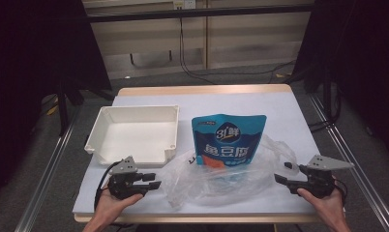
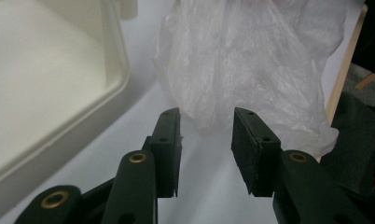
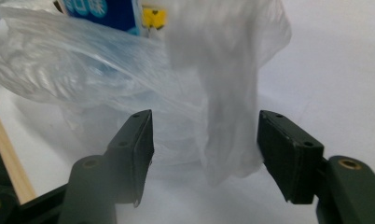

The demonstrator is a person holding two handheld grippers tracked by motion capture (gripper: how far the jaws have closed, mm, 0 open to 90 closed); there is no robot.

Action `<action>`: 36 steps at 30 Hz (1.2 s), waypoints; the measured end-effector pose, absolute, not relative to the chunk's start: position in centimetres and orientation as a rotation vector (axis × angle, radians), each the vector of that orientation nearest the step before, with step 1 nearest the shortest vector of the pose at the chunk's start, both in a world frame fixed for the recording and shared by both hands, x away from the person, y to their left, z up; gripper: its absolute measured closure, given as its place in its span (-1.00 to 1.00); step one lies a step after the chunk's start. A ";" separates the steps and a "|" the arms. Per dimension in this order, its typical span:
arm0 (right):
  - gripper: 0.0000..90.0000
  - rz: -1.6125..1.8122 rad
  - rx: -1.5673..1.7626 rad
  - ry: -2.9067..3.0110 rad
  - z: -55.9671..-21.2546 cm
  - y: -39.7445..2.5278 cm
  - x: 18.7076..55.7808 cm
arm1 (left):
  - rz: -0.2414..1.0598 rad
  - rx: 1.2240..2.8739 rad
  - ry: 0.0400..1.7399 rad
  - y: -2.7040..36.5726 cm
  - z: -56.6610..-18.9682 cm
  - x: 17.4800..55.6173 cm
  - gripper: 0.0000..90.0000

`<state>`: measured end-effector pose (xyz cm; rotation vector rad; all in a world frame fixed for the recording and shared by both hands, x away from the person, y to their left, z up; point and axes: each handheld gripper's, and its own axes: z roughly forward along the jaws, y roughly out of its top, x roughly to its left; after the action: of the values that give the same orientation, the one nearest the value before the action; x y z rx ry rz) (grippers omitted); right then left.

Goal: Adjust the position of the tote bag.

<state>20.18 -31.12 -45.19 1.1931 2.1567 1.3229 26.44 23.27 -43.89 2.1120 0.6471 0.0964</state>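
The surface point(image 1: 279, 104) is white with a wooden rim, and everything lies on its near half. Largest on it is the white tray point(image 1: 134, 133), toward the left edge; it is shallow, square and has nothing inside. Just right of the tray, near the middle of the front edge, sprawls the clear bag point(image 1: 216, 181), crumpled and partly open, its loose folds reaching toward both grippers. The blue pouch point(image 1: 229, 140) leans with its lower end inside the bag's mouth and its upper part sticking out toward the far edge; its bottom shows dimly through the plastic. The left gripper point(image 1: 153, 181) rests at the front left corner, between the tray's near wall and the bag, held in a hand point(image 1: 116, 203); its jaws are spread, with nothing between them, and point at the bag's left fold, which lies just ahead of them in the left gripper view. The right gripper point(image 1: 283, 175) sits near the front right corner in the other hand point(image 1: 328, 205); its jaws are spread wide, and in the right gripper view a hanging fold of the bag lies between them, close to one jaw, unpinched.
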 end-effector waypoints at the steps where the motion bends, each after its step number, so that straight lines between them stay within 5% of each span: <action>1: -0.25 1.328 1.196 2.141 -44.9 -31.2 20.0 | 0.097 2.097 0.650 23.4 -43.6 26.4 0.30; 9: -0.20 1.362 1.143 2.055 -41.8 -32.6 18.6 | 0.129 2.025 0.616 23.8 -41.4 25.6 0.09; 20: 0.36 1.443 1.002 2.047 -37.6 -31.8 18.6 | 0.130 2.021 0.488 20.0 -39.2 25.4 0.58; 31: 0.75 1.429 0.903 2.186 -36.7 -28.2 20.9 | 0.100 2.067 0.433 16.2 -39.1 27.3 0.75; 36: 0.95 1.371 0.904 2.290 -38.0 -26.8 23.4 | 0.090 2.129 0.409 13.4 -39.8 28.6 1.00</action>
<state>23.35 -26.75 -38.05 0.9041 2.2901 1.3713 28.59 13.42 -39.76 2.1293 0.4090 0.0901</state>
